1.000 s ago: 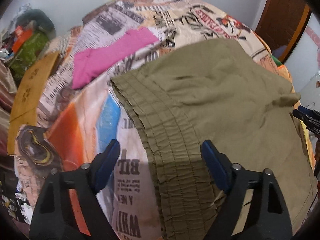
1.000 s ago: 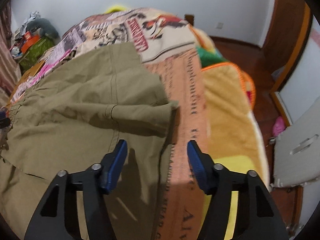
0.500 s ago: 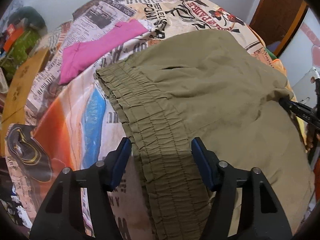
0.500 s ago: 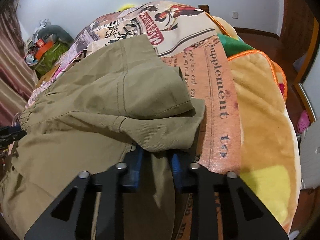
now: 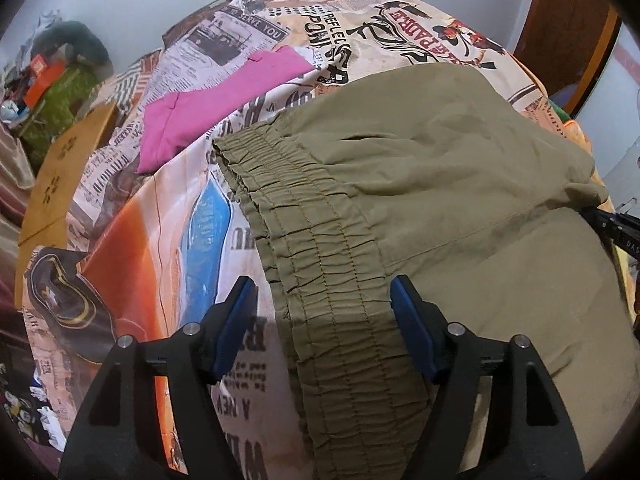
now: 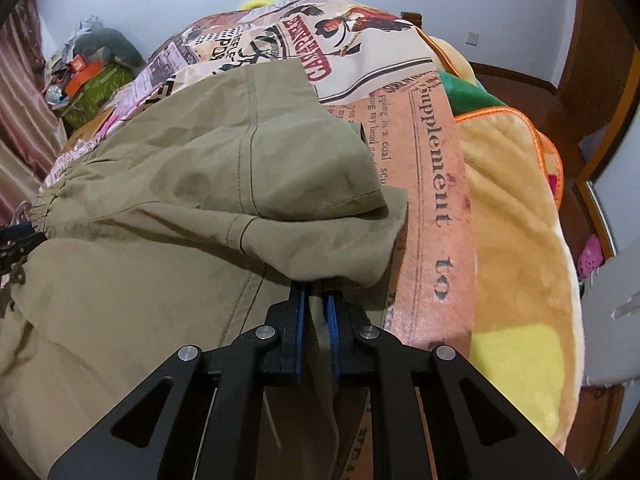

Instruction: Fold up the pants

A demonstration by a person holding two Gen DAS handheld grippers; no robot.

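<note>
Bedspread (image 5: 168, 216): newspaper-print cloth, across the left and top of the frame.
Pink garment (image 5: 208, 112): flat, smooth, upper left of the pants.
Pants (image 5: 440, 184): olive woven fabric, centre to right; ribbed elastic waistband (image 5: 320, 264) runs to lower centre.
Left gripper (image 5: 324, 312): jaws wide apart, straddling the waistband.
Right gripper (image 6: 316, 312): jaws pinched onto a folded pants hem, lower centre.

Left tool (image 5: 324, 304) gapes wide; right tool (image 6: 316, 300) is pinched nearly closed.
</note>
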